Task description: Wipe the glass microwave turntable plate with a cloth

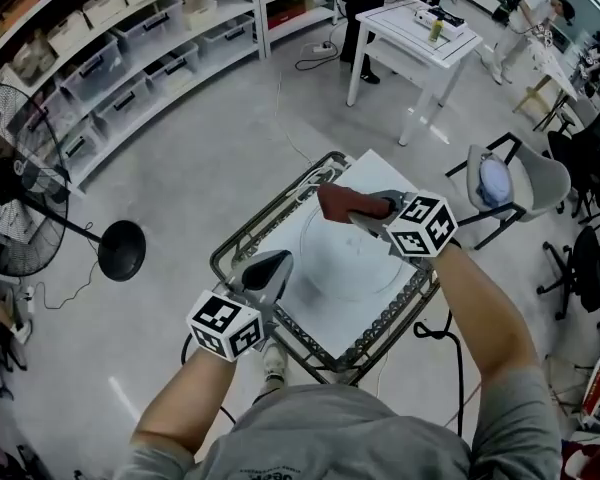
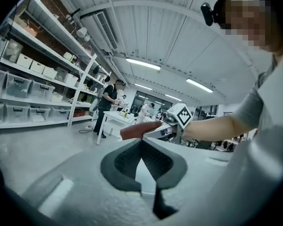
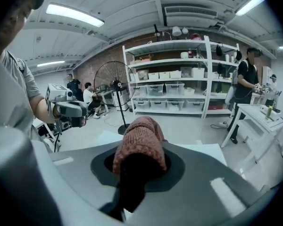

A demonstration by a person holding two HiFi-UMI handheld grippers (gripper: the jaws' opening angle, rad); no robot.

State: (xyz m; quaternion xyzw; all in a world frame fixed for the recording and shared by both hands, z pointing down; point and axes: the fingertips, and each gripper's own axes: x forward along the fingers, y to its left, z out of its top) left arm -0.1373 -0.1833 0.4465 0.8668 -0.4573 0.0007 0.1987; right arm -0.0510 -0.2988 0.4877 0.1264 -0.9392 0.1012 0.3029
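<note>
From above, the glass turntable plate lay flat inside a metal-framed tray on a small white table. The right gripper hung over the plate's far rim, clamped on a bunched reddish cloth. The left gripper sat at the near-left rim; I couldn't tell whether it touched the glass.

In the left gripper view, the left gripper had its jaws drawn together with nothing pinched between them, and the cloth showed beyond them.

In the right gripper view, the right gripper bit the knitted cloth near one end, the rest bulging past the tips.

To my eye nothing held the plate. A firm wipe could make it slide or spin in the tray, and if the cloth slipped, bare jaw tips might knock the glass.
</note>
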